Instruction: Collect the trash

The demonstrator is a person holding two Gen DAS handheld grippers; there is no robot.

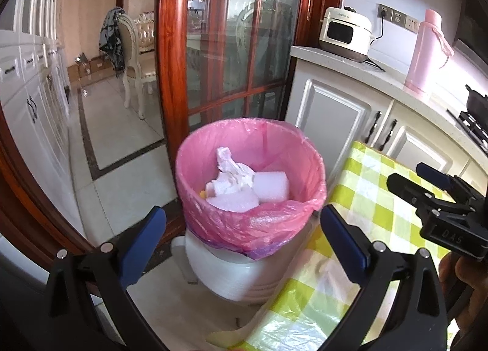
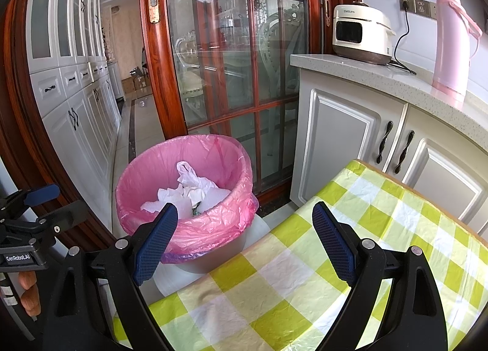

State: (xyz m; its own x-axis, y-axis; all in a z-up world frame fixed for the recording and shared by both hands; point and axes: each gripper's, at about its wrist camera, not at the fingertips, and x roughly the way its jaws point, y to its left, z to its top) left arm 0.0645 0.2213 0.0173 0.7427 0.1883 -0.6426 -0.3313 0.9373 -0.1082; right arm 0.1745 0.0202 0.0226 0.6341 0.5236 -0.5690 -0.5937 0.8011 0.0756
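Observation:
A trash bin with a pink bag liner [image 1: 253,219] [image 2: 195,232] stands on a white stool beside the table. Crumpled white tissue and foam pieces [image 1: 244,183] [image 2: 189,186] lie inside it. My left gripper [image 1: 244,229] is open and empty, just above the bin's near rim. My right gripper [image 2: 245,229] is open and empty, over the table's corner, to the right of the bin. The right gripper also shows in the left wrist view [image 1: 427,183], and the left gripper shows in the right wrist view [image 2: 45,201].
A table with a green-and-white checked cloth [image 2: 305,284] [image 1: 360,198] lies at the right. A wood-framed glass door [image 2: 231,70] stands behind the bin. A counter [image 2: 381,76] holds a rice cooker [image 2: 360,35] and a pink thermos [image 2: 451,39]. White cabinets [image 2: 76,106] line the left.

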